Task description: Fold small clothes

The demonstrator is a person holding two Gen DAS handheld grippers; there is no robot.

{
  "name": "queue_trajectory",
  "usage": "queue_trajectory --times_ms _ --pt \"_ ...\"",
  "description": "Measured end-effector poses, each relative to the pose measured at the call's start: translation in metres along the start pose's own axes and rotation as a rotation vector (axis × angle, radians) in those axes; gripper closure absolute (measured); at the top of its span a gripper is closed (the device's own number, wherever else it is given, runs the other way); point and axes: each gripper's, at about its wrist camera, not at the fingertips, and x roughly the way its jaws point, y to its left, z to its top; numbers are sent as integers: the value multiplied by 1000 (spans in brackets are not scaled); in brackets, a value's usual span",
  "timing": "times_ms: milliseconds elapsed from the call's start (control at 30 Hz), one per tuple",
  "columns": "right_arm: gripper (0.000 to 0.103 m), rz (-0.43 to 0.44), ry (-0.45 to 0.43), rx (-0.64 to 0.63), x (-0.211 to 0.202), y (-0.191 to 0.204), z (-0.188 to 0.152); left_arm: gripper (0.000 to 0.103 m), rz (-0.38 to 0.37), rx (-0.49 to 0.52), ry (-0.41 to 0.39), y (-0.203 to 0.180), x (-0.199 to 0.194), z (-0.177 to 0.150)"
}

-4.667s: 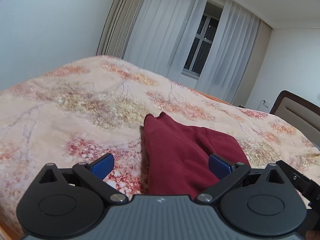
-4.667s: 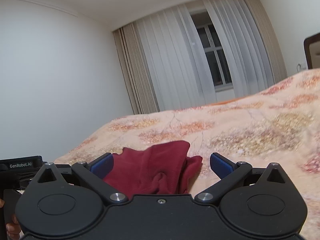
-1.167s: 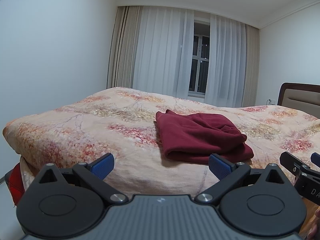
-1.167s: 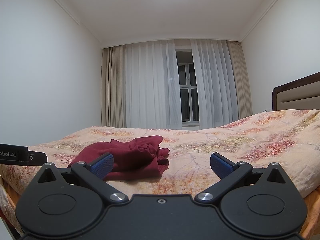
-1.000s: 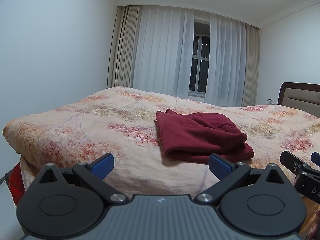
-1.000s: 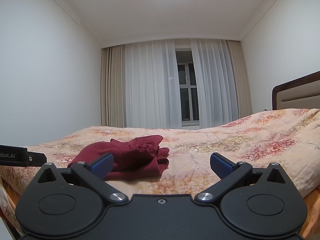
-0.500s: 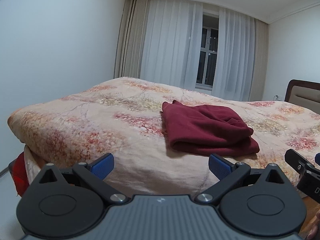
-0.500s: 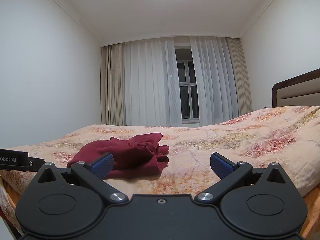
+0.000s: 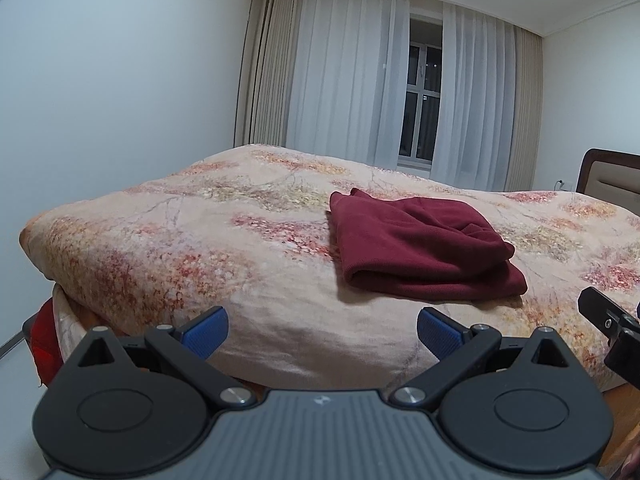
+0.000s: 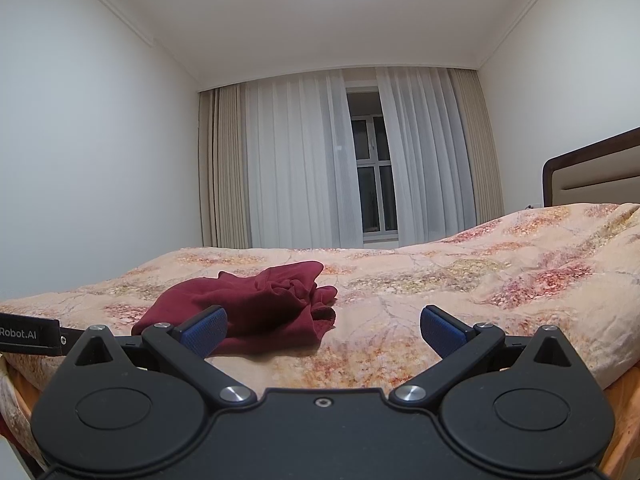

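Left wrist view: you see the maroon garment (image 9: 424, 248) as a neat folded stack, its rounded fold facing you, and a red item (image 9: 46, 340) under the bed's near-left corner.
Right wrist view: you see the same garment's (image 10: 256, 304) bunched, crumpled end and the ceiling.
Garment position: on the floral bedspread (image 9: 200, 240), near the bed's front edge, touching neither tool.
Left hand-held gripper (image 9: 320, 330): your jaws stand wide, empty, short of the bed.
Right hand-held gripper (image 10: 322, 328): wide, empty.
Containers: none visible.
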Motion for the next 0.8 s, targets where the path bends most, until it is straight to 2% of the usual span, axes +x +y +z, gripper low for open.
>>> queue_trajectory --times_ms 800 --pt "0 -1 6 1 1 0 0 0 6 -3 30 0 3 -3"
